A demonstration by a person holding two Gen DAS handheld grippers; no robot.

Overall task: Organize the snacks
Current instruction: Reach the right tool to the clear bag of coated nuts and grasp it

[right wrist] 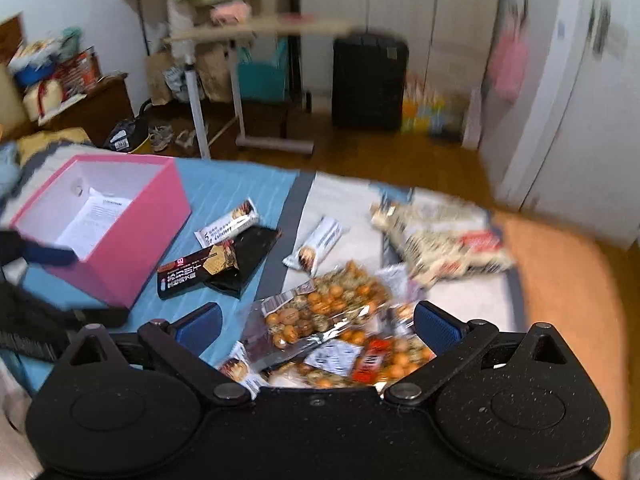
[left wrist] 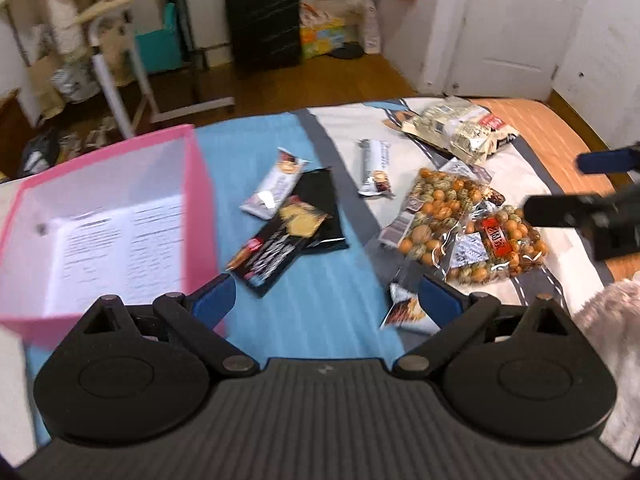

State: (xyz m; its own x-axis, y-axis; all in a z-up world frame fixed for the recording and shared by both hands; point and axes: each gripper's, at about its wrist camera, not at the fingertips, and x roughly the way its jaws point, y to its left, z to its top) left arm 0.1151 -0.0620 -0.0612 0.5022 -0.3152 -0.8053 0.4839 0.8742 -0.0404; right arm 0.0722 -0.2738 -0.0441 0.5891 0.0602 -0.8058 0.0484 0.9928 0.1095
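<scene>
A pink box [left wrist: 198, 200] [right wrist: 152, 224] with a paper sheet inside stands on the bed at the left. Snacks lie on the bedspread: black packets [left wrist: 288, 232] [right wrist: 224, 264], two white bars [left wrist: 276, 188] [left wrist: 375, 168] [right wrist: 228, 226] [right wrist: 316, 250], clear bags of orange and green coated nuts [left wrist: 448, 216] [right wrist: 328, 312], and a large pale bag [left wrist: 460, 128] [right wrist: 444, 240]. My left gripper [left wrist: 324, 300] is open and empty above the blue sheet beside the box. My right gripper [right wrist: 316, 326] is open and empty, hovering over the nut bags; it also shows in the left wrist view [left wrist: 580, 200].
The bed [left wrist: 560, 136] ends at an orange edge on the right. Beyond it are a wooden floor, a black suitcase [left wrist: 262, 16] [right wrist: 370, 80], a rolling side table [left wrist: 120, 60], and a white door [left wrist: 512, 24]. A small snack packet [left wrist: 404, 312] lies near my left gripper's right finger.
</scene>
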